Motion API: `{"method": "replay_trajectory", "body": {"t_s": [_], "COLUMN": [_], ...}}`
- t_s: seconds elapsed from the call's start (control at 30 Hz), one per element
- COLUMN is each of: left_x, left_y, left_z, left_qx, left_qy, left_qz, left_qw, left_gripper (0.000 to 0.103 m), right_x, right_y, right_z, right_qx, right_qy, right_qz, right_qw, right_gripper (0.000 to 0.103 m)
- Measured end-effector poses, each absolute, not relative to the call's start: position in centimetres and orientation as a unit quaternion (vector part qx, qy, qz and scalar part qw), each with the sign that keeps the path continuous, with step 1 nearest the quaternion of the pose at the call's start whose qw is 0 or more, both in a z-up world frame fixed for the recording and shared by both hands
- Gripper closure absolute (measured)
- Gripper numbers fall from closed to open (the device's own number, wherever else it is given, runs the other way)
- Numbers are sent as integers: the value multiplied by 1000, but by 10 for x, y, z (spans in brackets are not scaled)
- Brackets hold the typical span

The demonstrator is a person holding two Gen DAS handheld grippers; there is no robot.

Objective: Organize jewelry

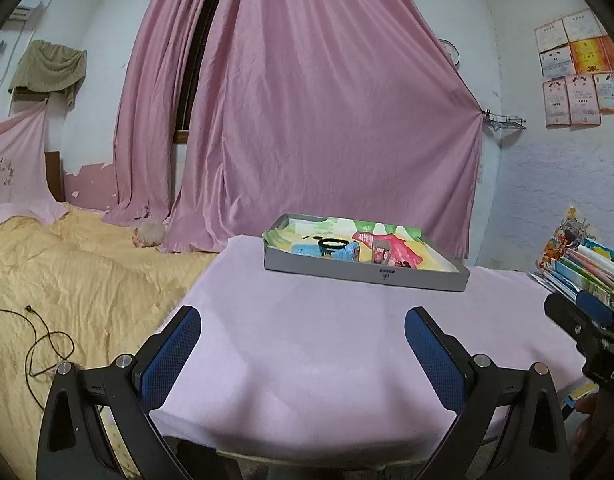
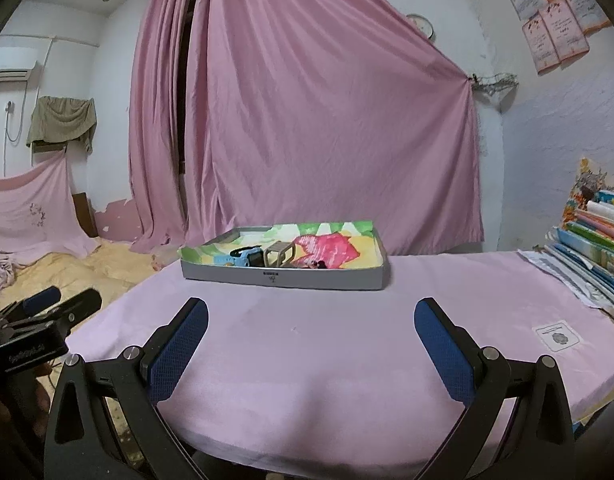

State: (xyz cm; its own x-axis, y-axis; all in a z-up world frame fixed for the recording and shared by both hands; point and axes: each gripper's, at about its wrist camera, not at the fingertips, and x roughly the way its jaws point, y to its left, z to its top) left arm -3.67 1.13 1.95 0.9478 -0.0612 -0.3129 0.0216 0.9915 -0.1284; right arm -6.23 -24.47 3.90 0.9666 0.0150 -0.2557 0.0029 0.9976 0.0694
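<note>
Left gripper (image 1: 303,328): your jaws stand wide, nothing between the blue pads, hovering over the near table edge.
Right gripper (image 2: 311,320): the same, spread wide and empty, level with its partner, aimed at the tray.
Table (image 2: 347,344): pink cloth, bare between you and the tray; both tools sit back, likely a start or rest pose.
Tray (image 2: 283,278): grey, shallow, at the far side, lined with bright printed paper.
Jewelry: inside the tray, a blue watch (image 2: 243,258), a tan square-faced piece (image 2: 281,256), a small dark item (image 2: 319,265); bunched mid-tray, so sorting seems unfinished.
Books (image 2: 595,248): stacked at your right, clear of the reach.
</note>
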Motion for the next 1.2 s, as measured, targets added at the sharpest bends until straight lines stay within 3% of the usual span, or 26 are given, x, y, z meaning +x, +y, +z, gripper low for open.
{"method": "replay_trajectory", "body": {"t_s": [1.2], "left_x": [-41], "left_y": [19], "left_z": [6], "left_qx": [-54], "left_qy": [166], "left_qz": [-12], "left_qw": [985], "left_gripper": [1], "right_x": [-65], "right_y": [-233], "right_z": [28], "right_qx": [28], "right_qy": [135], "right_qz": [8], "right_qw": [990], "right_gripper": [2]}}
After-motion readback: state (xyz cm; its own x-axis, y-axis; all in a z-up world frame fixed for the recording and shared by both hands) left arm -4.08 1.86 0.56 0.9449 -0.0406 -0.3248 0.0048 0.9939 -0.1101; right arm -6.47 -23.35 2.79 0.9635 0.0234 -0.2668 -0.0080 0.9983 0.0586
